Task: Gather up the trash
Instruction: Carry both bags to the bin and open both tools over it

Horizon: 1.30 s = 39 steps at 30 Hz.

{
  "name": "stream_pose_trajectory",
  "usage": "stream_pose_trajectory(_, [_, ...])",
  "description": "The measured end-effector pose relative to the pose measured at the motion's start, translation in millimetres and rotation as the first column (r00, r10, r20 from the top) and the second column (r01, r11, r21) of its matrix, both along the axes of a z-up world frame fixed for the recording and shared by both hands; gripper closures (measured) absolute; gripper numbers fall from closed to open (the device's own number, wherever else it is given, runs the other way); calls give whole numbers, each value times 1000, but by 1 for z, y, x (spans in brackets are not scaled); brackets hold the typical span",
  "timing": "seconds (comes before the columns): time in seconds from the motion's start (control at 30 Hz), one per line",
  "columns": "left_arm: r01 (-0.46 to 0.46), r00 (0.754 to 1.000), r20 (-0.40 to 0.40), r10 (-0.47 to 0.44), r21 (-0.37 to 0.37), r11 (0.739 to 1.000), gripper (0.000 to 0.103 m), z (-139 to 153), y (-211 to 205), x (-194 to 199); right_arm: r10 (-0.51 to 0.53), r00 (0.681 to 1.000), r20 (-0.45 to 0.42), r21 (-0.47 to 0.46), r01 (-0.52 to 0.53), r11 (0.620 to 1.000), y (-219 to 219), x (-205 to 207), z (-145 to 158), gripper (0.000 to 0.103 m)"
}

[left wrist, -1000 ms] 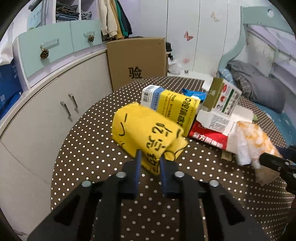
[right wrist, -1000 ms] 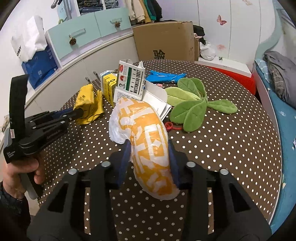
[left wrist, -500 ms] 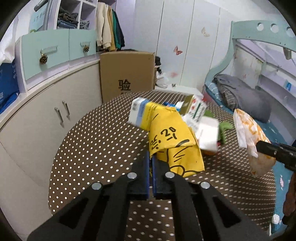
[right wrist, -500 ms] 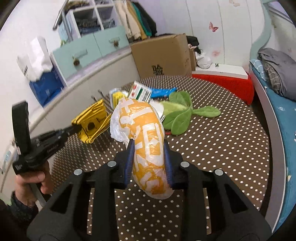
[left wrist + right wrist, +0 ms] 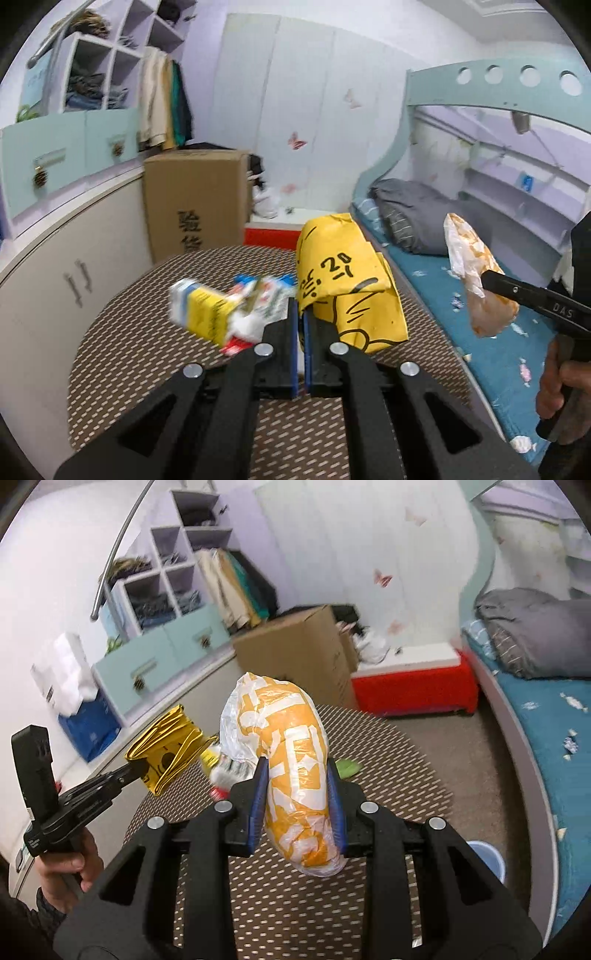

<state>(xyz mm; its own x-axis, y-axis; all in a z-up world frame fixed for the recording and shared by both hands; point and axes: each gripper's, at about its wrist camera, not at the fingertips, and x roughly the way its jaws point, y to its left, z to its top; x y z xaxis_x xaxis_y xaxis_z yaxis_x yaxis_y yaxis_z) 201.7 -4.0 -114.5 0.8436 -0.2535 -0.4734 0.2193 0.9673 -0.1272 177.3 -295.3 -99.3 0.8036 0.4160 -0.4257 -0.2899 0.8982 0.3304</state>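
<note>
My left gripper (image 5: pixel 303 321) is shut on a folded yellow bag (image 5: pixel 347 284) with black print and holds it well above the round dotted table (image 5: pixel 147 332). It also shows in the right wrist view (image 5: pixel 166 753). My right gripper (image 5: pixel 295 775) is shut on an orange and white plastic bag (image 5: pixel 291 760), lifted above the table. That bag also shows at the right of the left wrist view (image 5: pixel 476 280). More trash stays on the table: a yellow and blue carton (image 5: pixel 203 314) and a red packet (image 5: pixel 232 347), both blurred.
A cardboard box (image 5: pixel 195 206) stands behind the table beside grey cabinets (image 5: pixel 55 280). A bed with a blue sheet (image 5: pixel 461 306) lies to the right. A red step (image 5: pixel 410 690) sits on the floor. A blue bucket rim (image 5: pixel 487 856) shows below the table's right edge.
Both grippers have risen higher above the table with their bags and tilted upward. The table trash now sits lower and further off in both views.
</note>
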Motion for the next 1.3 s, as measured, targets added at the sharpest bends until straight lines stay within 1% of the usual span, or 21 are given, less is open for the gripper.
stream_pose_trajectory(0.17, [74, 997, 30, -74, -7, 997, 101, 16, -42, 8, -107, 994, 26, 16, 106, 994, -51, -5, 15, 74])
stream_pose_trajectory(0.27, [126, 991, 35, -126, -5, 992, 101, 21, -75, 15, -173, 985, 25, 20, 172, 985, -77, -5, 15, 73])
stream_pose_trajectory(0.33, [173, 985, 21, -172, -4, 985, 101, 21, -102, 23, -226, 974, 8, 23, 226, 974, -99, -4, 11, 73])
stream_pose_trajectory(0.47, [247, 969, -19, -247, -9, 969, 101, 15, -147, 41, -320, 946, -49, 31, 321, 946, -142, 4, -6, 73])
stream_pose_trajectory(0.6, [306, 949, -74, -305, -5, 952, 101, 2, -193, 63, -387, 913, -132, 47, 396, 917, -181, 16, -35, 73])
stream_pose_trajectory(0.67, [334, 938, -102, -332, 1, 943, 101, -7, -216, 72, -414, 890, -189, 48, 430, 902, -199, 26, -55, 73])
stream_pose_trajectory(0.8, [376, 916, -160, -368, 18, 927, 101, -29, -255, 88, -439, 854, -279, 53, 470, 881, -224, 41, -93, 73])
stream_pose_trajectory(0.83, [384, 911, -175, -374, 23, 923, 101, -35, -264, 91, -442, 843, -307, 52, 478, 877, -229, 48, -107, 73])
stream_pose_trajectory(0.93, [408, 895, -218, -390, 44, 912, 101, -54, -288, 101, -438, 817, -374, 54, 491, 869, -238, 65, -140, 72])
stream_pose_trajectory(1.0, [418, 886, -245, -393, 57, 907, 101, -66, -301, 105, -435, 803, -408, 63, 500, 864, -243, 74, -163, 65])
stream_pose_trajectory(1.03, [424, 882, -258, -395, 65, 904, 101, -71, -307, 107, -434, 791, -431, 64, 507, 860, -246, 79, -177, 56])
stream_pose_trajectory(1.07, [427, 878, -269, -395, 71, 901, 101, -75, -312, 108, -425, 780, -460, 72, 510, 857, -250, 85, -193, 45])
stream_pose_trajectory(1.13, [437, 871, -291, -396, 91, 895, 101, -83, -322, 111, -430, 747, -508, 82, 539, 838, -259, 87, -215, 40])
stream_pose_trajectory(1.17, [444, 866, -304, -397, 106, 890, 101, -88, -328, 113, -444, 723, -529, 83, 565, 821, -266, 85, -224, 38])
stream_pose_trajectory(1.23, [460, 856, -331, -398, 134, 878, 101, -97, -341, 116, -455, 713, -533, 118, 595, 795, -273, 75, -227, 35])
stream_pose_trajectory(1.27, [467, 850, -342, -399, 143, 873, 101, -101, -345, 117, -461, 714, -527, 131, 604, 786, -276, 69, -226, 32])
stream_pose_trajectory(1.3, [474, 845, -355, -399, 155, 867, 101, -106, -350, 119, -467, 715, -520, 134, 608, 782, -278, 65, -223, 32])
